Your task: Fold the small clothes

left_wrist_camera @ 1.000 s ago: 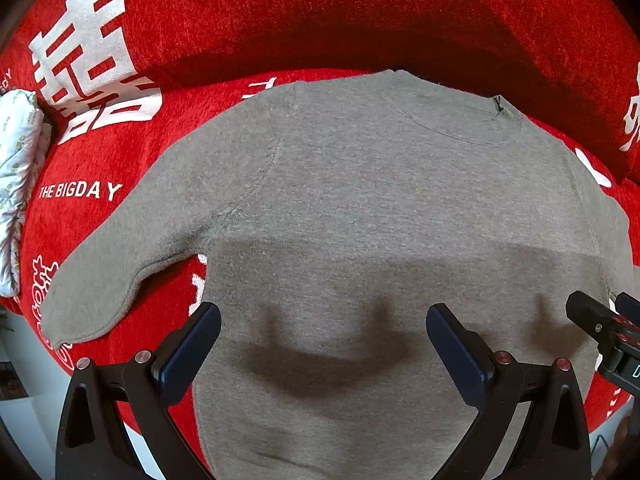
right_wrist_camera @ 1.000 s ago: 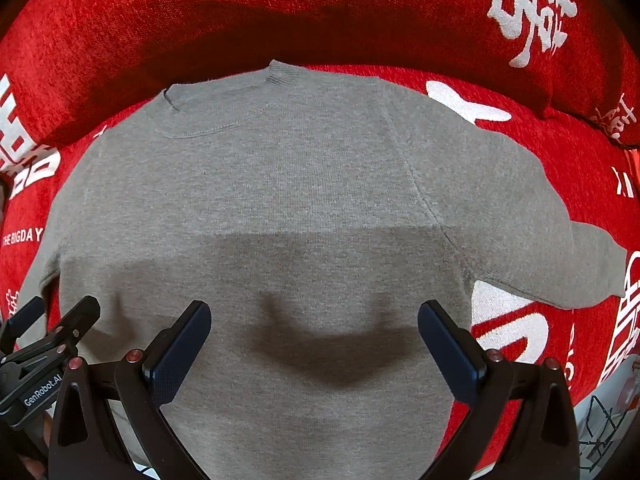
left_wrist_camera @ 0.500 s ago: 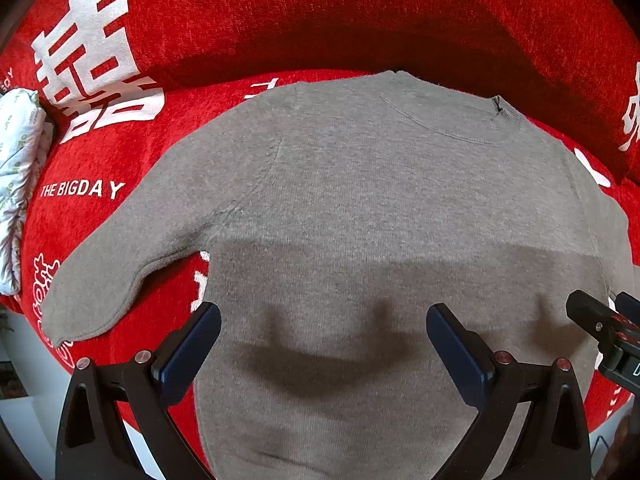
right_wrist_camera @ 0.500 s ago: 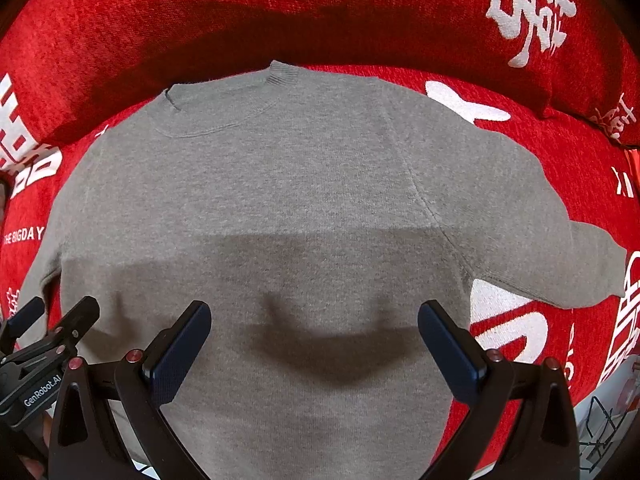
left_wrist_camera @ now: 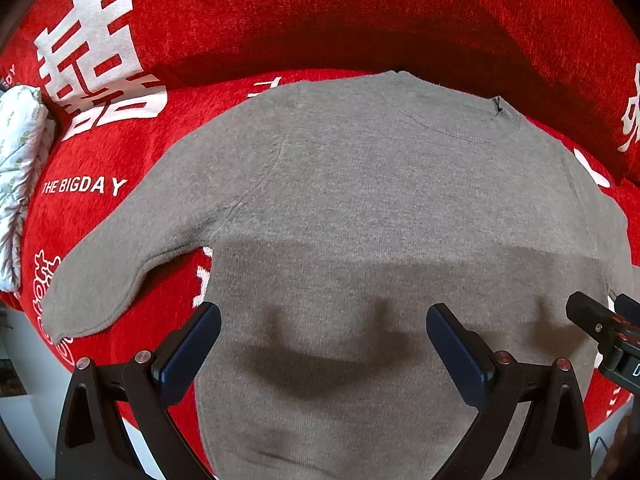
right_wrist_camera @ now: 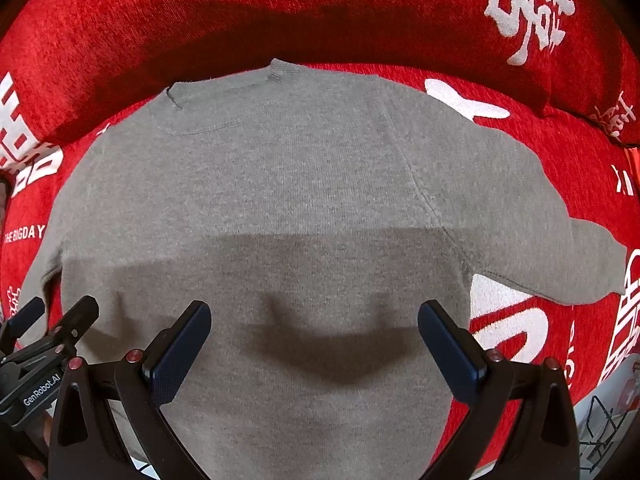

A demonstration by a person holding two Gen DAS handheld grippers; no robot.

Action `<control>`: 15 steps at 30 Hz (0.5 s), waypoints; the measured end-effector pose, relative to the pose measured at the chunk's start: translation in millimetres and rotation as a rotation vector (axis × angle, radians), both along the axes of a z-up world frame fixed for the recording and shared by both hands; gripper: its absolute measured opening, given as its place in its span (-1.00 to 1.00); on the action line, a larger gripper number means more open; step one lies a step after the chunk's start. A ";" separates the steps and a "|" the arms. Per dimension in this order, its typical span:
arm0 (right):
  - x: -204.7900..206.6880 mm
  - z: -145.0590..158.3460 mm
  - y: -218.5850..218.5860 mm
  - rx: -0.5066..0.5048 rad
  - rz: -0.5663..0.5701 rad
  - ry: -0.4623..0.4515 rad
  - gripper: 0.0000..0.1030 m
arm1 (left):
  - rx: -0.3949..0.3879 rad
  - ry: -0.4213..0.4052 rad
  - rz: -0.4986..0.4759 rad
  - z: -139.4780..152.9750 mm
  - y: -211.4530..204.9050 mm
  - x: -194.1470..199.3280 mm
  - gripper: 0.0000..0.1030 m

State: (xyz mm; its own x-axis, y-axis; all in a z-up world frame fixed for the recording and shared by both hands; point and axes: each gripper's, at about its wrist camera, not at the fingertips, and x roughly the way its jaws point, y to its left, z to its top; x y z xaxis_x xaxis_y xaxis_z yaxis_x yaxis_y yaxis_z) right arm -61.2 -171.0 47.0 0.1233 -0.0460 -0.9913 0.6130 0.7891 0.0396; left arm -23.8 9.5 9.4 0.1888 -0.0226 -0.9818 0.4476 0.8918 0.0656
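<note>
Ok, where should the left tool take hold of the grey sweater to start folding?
Probably the cuff end of its left sleeve, coming in from the outer left side. That sleeve lies flat and splayed away from the grey sweater, its edge free on the red cover, so the open left tool could pinch it and carry it inward.

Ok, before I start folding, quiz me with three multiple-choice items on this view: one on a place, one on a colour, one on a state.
1. Where does the sweater lie?
A. on the red cover
B. in a basket
C. on a hanger

2. What colour is the sweater?
A. blue
B. grey
C. white

3. How are the left gripper and right gripper?
A. both shut on a sleeve
B. one open, one shut
C. both open, holding nothing

Answers: 1 A, it is spread flat on the red printed fabric; 2 B, the knit is grey throughout; 3 C, each pair of fingers stands wide apart above the cloth.
</note>
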 end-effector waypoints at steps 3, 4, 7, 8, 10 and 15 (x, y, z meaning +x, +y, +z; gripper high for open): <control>0.6 0.5 0.8 0.000 0.003 -0.001 1.00 | 0.000 0.001 0.003 -0.7 1.0 0.1 1.00; 1.0 0.7 1.4 0.000 0.004 -0.001 1.00 | 0.001 0.001 0.003 -0.7 1.4 0.0 1.00; 2.5 1.2 2.0 0.001 0.005 0.001 1.00 | 0.000 0.001 0.005 -0.7 2.4 0.3 1.00; 2.2 1.3 2.7 0.001 0.006 0.001 1.00 | -0.001 0.001 0.006 -0.5 3.6 0.2 1.00; 3.0 1.6 4.4 -0.001 0.009 0.003 1.00 | -0.003 0.001 0.009 -0.3 5.7 0.2 1.00; 4.7 1.4 6.5 -0.001 0.012 0.005 1.00 | -0.007 0.001 0.015 -0.4 10.8 1.2 1.00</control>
